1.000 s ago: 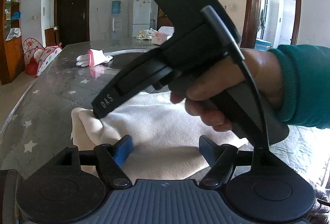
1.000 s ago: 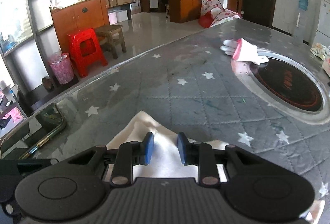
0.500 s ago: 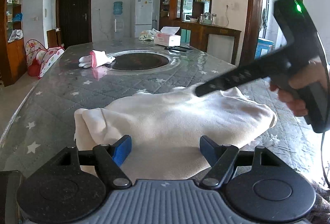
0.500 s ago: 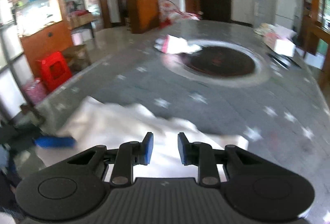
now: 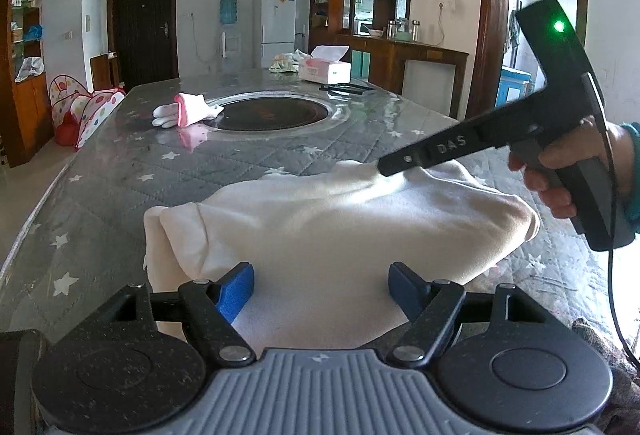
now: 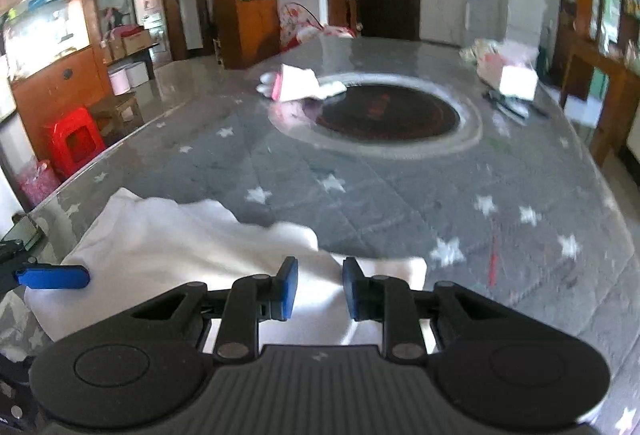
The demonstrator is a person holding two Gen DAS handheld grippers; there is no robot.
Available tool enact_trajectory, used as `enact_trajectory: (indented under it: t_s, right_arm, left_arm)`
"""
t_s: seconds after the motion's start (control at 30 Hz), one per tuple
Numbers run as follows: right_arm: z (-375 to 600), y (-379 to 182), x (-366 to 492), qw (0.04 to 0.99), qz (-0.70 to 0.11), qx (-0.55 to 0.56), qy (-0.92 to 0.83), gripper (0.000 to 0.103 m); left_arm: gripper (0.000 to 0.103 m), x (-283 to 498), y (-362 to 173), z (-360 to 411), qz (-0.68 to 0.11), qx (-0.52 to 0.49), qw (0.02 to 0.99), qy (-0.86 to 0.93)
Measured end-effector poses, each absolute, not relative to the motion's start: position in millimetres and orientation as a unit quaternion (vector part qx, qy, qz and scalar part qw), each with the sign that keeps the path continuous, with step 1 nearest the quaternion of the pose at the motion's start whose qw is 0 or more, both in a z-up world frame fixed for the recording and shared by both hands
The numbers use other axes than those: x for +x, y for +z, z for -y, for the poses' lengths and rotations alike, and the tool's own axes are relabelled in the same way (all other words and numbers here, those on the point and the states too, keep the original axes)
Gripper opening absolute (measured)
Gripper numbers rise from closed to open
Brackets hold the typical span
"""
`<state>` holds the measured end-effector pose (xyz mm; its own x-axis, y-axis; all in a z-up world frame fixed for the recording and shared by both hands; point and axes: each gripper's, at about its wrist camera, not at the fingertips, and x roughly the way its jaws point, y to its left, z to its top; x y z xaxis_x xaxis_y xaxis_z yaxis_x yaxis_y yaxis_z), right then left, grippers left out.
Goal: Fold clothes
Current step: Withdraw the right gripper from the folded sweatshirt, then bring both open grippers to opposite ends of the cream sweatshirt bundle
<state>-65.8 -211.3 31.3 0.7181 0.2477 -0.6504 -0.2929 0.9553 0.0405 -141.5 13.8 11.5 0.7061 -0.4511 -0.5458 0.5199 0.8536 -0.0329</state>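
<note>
A cream-white garment (image 5: 328,223) lies folded in a thick bundle on the grey star-patterned table. It also shows in the right wrist view (image 6: 172,247). My left gripper (image 5: 321,289) is open, its blue pads wide apart over the garment's near edge. My right gripper (image 6: 318,289) hovers over the garment's right end with its jaws a little apart and nothing between them. In the left wrist view the right gripper's body (image 5: 480,143) reaches in from the right, its tip at the garment's far edge. A blue pad of the left gripper (image 6: 52,277) shows in the right wrist view.
A dark round hotplate (image 5: 272,113) is set in the middle of the table. Pink and white gloves (image 5: 186,109) lie at its left rim. A tissue box (image 5: 325,67) stands at the far end. A red stool (image 6: 76,143) stands on the floor to the left.
My right gripper has swung from the garment's left end across to its right end and has opened slightly. The garment now lies doubled over. My left gripper has stayed put.
</note>
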Motion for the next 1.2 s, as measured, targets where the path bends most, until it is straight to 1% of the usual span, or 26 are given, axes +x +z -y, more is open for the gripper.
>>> enact_trajectory:
  t_s: [0.2, 0.37, 0.57, 0.63, 0.8, 1.0, 1.2]
  right_arm:
    - [203.2, 28.3, -53.5, 0.92, -0.359, -0.05, 0.149, 0.023]
    - [203.5, 53.0, -86.2, 0.913, -0.35, -0.077, 0.195, 0.023]
    - [191.4, 51.3, -134.7, 0.895, -0.362, -0.127, 0.228, 0.023]
    - [188.2, 45.2, -146.1, 0.893, -0.364, -0.131, 0.23, 0.023]
    - [186.4, 33.5, -159.9, 0.901, -0.351, -0.131, 0.217, 0.023]
    - [190.0, 29.8, -165.3, 0.91, -0.336, -0.124, 0.21, 0.023]
    - [201.9, 40.0, -178.2, 0.916, -0.325, -0.12, 0.201, 0.023]
  left_arm:
    - [0.078, -145.7, 15.0, -10.3, -0.275, 0.067, 0.921, -0.267]
    - [0.077, -151.1, 19.6, -6.1, -0.27, 0.073, 0.921, -0.273]
    - [0.074, -157.5, 25.2, -1.0, -0.263, 0.079, 0.92, -0.279]
    - [0.074, -159.6, 27.1, 0.7, -0.261, 0.082, 0.92, -0.281]
    - [0.069, -159.9, 17.7, 3.2, -0.274, 0.091, 0.916, -0.278]
    - [0.069, -164.4, 11.9, 6.8, -0.268, 0.112, 0.917, -0.273]
    - [0.069, -168.2, 22.5, 1.7, -0.258, 0.093, 0.922, -0.274]
